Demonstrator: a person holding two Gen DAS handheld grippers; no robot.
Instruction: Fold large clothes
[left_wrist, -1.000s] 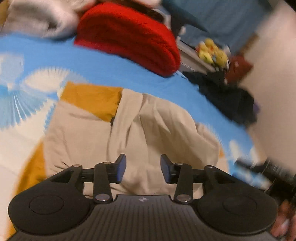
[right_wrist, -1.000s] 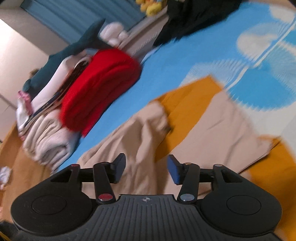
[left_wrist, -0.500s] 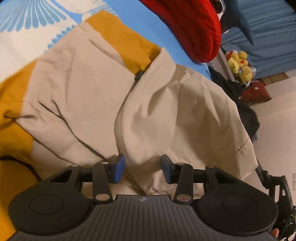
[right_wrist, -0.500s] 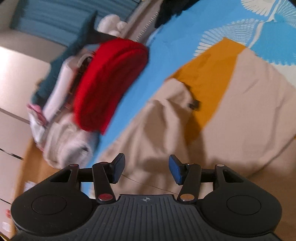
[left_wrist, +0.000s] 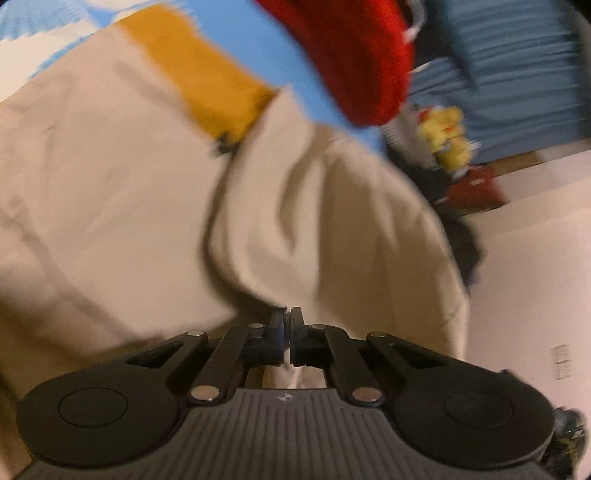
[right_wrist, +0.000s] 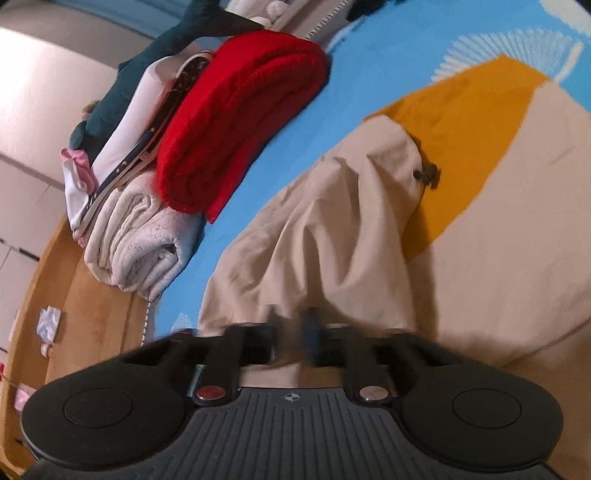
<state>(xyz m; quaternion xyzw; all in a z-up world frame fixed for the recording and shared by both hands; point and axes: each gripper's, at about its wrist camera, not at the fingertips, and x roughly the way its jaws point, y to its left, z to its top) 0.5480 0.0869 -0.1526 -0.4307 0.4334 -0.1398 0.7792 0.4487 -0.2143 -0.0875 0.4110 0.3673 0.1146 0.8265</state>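
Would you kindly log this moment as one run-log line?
left gripper: shut on beige garment | right gripper: blurred, state unclear, at garment edge | bedsheet: underneath

Matt beige cloth garment; fuzzy red knit blanket.

Bedroom with pale walls
Blue curtain at two o'clock; seemingly wooden floor at nine.

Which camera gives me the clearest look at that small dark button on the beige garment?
The right wrist view. There the dark button is sharp, sitting at the beige garment's folded edge beside the mustard panel. In the left wrist view it is only a motion-blurred dark smudge at the same edge.
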